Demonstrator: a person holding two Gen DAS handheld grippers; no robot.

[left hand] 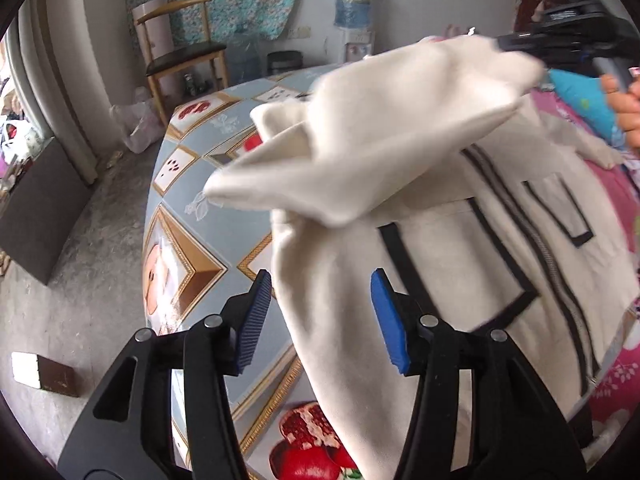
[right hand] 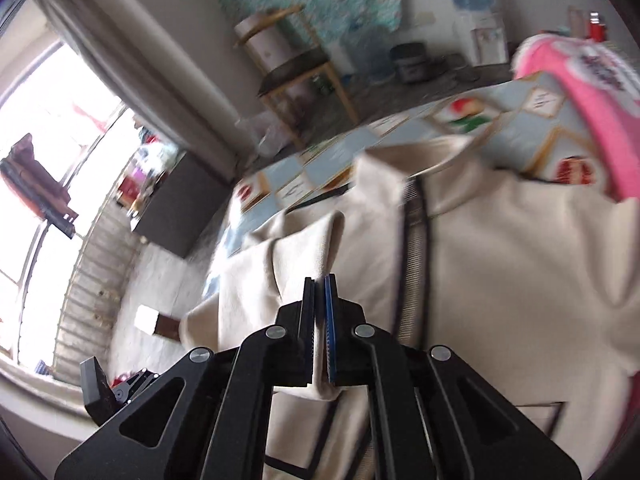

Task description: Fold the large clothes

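Observation:
A cream jacket [left hand: 460, 264] with black trim and a zipper [left hand: 548, 252] lies on the table. In the left wrist view my left gripper [left hand: 322, 316] hovers over the jacket's near edge. Its blue pads [left hand: 388, 320] stand apart and press on nothing. One cream sleeve [left hand: 372, 128] is lifted off the table; my right gripper [left hand: 502, 44] holds its end at the upper right. In the right wrist view the right gripper [right hand: 319, 320] is shut on a fold of that cream fabric [right hand: 296, 248], above the jacket body [right hand: 512, 280].
The table carries a blue-and-gold fruit-print cloth [left hand: 192, 208], with its edge at the left. Pink floral fabric [left hand: 612, 384] lies under and beside the jacket. A person's hand [left hand: 626, 112] is at the far right. A wooden chair [left hand: 180, 52], a dark cabinet [left hand: 36, 208] and water bottles stand beyond.

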